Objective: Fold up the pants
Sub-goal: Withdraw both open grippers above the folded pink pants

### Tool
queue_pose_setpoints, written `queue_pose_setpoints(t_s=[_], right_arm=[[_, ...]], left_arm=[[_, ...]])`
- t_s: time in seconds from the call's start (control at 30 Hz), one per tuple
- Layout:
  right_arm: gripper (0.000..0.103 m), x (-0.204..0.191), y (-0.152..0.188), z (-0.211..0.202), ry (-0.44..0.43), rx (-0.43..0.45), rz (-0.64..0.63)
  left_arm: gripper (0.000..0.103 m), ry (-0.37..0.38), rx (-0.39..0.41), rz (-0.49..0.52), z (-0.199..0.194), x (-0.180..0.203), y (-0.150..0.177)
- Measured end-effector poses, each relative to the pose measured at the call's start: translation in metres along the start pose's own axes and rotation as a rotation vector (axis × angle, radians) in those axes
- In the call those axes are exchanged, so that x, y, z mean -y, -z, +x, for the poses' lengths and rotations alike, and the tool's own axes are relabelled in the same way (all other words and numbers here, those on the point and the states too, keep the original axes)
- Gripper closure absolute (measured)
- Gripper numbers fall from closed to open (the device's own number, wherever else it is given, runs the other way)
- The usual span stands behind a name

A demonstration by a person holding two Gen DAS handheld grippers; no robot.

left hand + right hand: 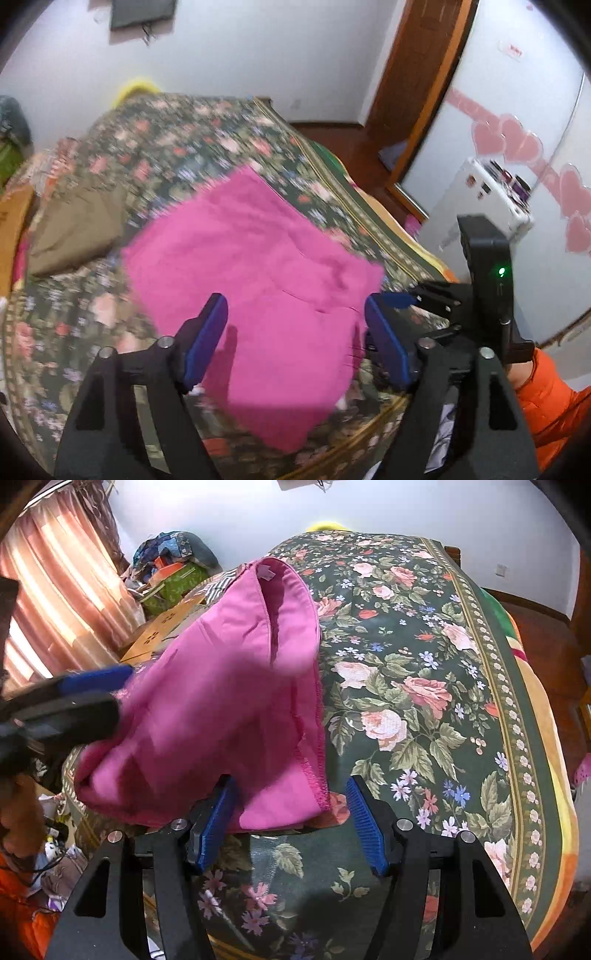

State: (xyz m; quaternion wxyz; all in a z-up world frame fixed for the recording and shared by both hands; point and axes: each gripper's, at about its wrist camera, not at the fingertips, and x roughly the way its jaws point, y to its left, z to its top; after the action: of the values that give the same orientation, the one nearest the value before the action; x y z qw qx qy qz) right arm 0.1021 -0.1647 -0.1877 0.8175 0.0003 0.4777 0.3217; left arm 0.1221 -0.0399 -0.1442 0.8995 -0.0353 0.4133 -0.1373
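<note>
The pink pants (255,280) lie folded on the floral bedspread (177,147), near its front edge. My left gripper (295,325) is open above the pants' near part, nothing between its blue pads. In the right wrist view the pants (221,686) bulge up with a hemmed edge at the right. My right gripper (291,812) is open at the pants' near edge, its left pad against the fabric. The left gripper also shows in the right wrist view (92,686), at the pants' left side. The right gripper's body shows in the left wrist view (484,280).
A brown garment (77,229) lies on the bed's left part. The bedspread's right part (424,701) is bare. Curtains (55,590) and piled boxes (173,576) stand at the left. A wooden door frame (417,92) and a white wardrobe (517,110) stand at the right.
</note>
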Motion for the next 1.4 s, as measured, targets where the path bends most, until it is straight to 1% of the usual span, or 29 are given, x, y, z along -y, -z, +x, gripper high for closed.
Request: queue_pose_setpoints(t_s=[0.07,0.17,0.27,0.33,0.37,0.5,0.57,0.63,0.73,0.8,0.87,0.9,1.0,1.07,1.13,1.23,1.4], right_arm=[[0.044,0.002,0.0,0.0,0.002,0.0,0.005],[0.044,0.005,-0.001,0.0,0.003,-0.001,0.013],[0.044,0.006,-0.002,0.001,-0.002,-0.004,0.012],[0.044,0.007,-0.002,0.002,-0.008,-0.007,0.012],[0.044,0.008,-0.002,0.002,-0.005,-0.008,0.01],[0.043,0.014,-0.003,0.003,-0.002,-0.011,0.017],[0.042,0.018,-0.004,0.004,0.001,-0.013,0.02],[0.042,0.023,-0.006,0.005,0.006,-0.016,0.023],[0.042,0.03,-0.01,0.006,0.023,-0.022,0.017],[0.042,0.035,-0.015,0.007,0.055,-0.025,0.005],[0.042,0.042,-0.02,0.009,0.11,-0.029,-0.011],[0.042,0.047,-0.023,0.011,0.137,-0.032,-0.014],[0.042,0.063,-0.032,0.016,0.157,-0.039,0.013],[0.042,0.068,-0.037,0.016,0.164,-0.04,0.023],[0.042,0.073,-0.042,0.013,0.173,-0.027,0.037],[0.042,0.075,-0.047,0.0,0.178,0.008,0.056],[0.041,0.069,-0.053,-0.018,0.16,0.068,0.074]], left_arm=[[0.026,-0.027,0.024,-0.008,-0.009,-0.009,-0.003],[0.024,-0.106,0.046,-0.037,-0.011,-0.036,-0.012],[0.024,-0.116,0.003,-0.086,0.005,-0.067,-0.022],[0.024,-0.107,-0.027,-0.127,0.021,-0.092,-0.029],[0.024,-0.117,-0.039,-0.138,0.03,-0.103,-0.032],[0.024,-0.158,-0.079,-0.123,0.061,-0.127,-0.045],[0.024,-0.163,-0.103,-0.104,0.075,-0.134,-0.049],[0.024,-0.188,-0.129,-0.08,0.092,-0.14,-0.052],[0.024,-0.206,-0.165,-0.057,0.114,-0.149,-0.051],[0.024,-0.232,-0.198,-0.055,0.124,-0.156,-0.046],[0.024,-0.254,-0.217,-0.059,0.131,-0.162,-0.039],[0.023,-0.238,-0.217,-0.076,0.132,-0.167,-0.034],[0.023,-0.189,-0.199,-0.146,0.127,-0.18,-0.022],[0.023,-0.188,-0.19,-0.161,0.123,-0.181,-0.017],[0.026,-0.186,-0.185,-0.162,0.118,-0.178,-0.011],[0.026,-0.196,-0.193,-0.156,0.11,-0.172,-0.002],[0.026,-0.192,-0.191,-0.201,0.09,-0.171,0.018]])
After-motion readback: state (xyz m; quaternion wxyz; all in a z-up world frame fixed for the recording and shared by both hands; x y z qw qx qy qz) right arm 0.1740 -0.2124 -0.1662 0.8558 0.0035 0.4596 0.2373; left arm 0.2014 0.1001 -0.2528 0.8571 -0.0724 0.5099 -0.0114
